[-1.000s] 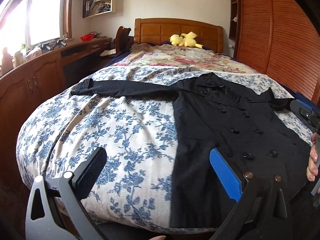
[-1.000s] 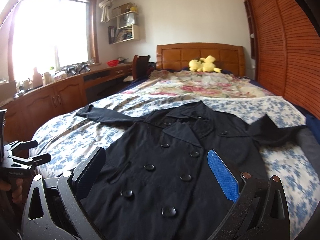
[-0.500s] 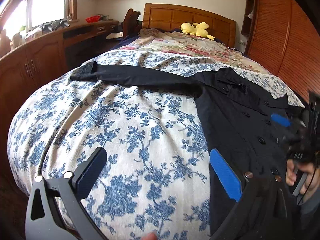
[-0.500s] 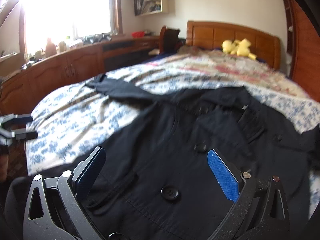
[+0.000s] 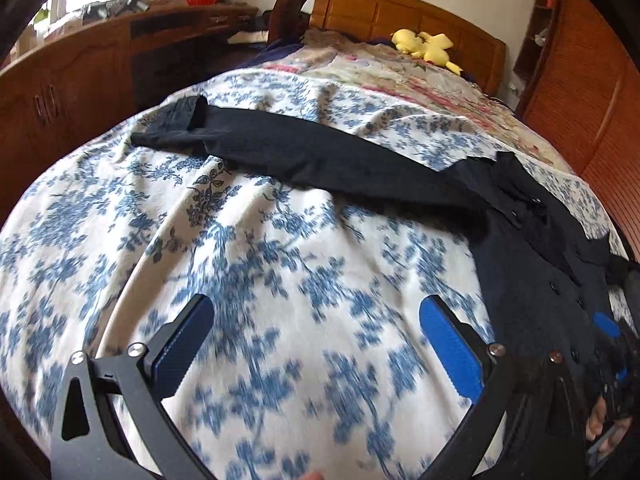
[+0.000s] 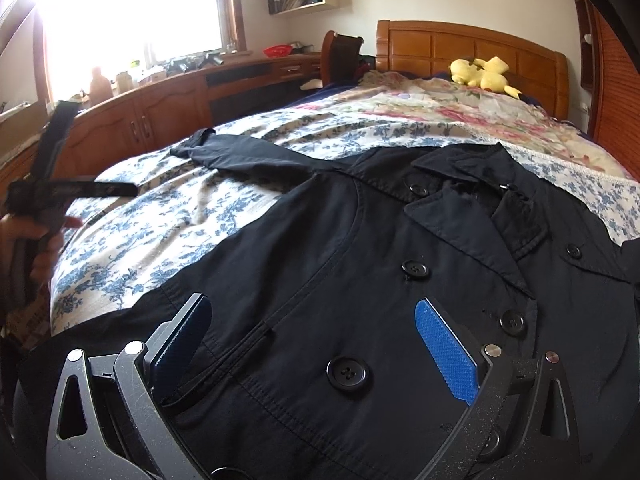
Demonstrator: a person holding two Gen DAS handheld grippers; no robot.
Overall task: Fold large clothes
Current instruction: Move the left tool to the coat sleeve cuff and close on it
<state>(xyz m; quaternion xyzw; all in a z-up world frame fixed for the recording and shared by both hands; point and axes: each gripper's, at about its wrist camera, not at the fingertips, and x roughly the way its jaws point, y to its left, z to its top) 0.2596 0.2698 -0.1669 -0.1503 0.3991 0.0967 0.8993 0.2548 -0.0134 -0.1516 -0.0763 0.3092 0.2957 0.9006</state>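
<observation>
Our black double-breasted cotton coat (image 6: pixel 360 280) lies flat on the floral-quilted bed (image 5: pixel 280 280). Left gripper (image 5: pixel 316 344) and right gripper (image 6: pixel 312 340) hover wide open, empty; a shallow pinch could bunch fabric.

The left gripper (image 5: pixel 316 344) is held with its blue-padded fingers (image 5: pixel 448 350) spread wide apart, nothing between them. The right gripper (image 6: pixel 316 344) likewise has its fingers (image 6: pixel 446 350) wide apart and empty. A hand (image 6: pixel 36 240) grips the left gripper's handle at the right wrist view's left edge.
</observation>
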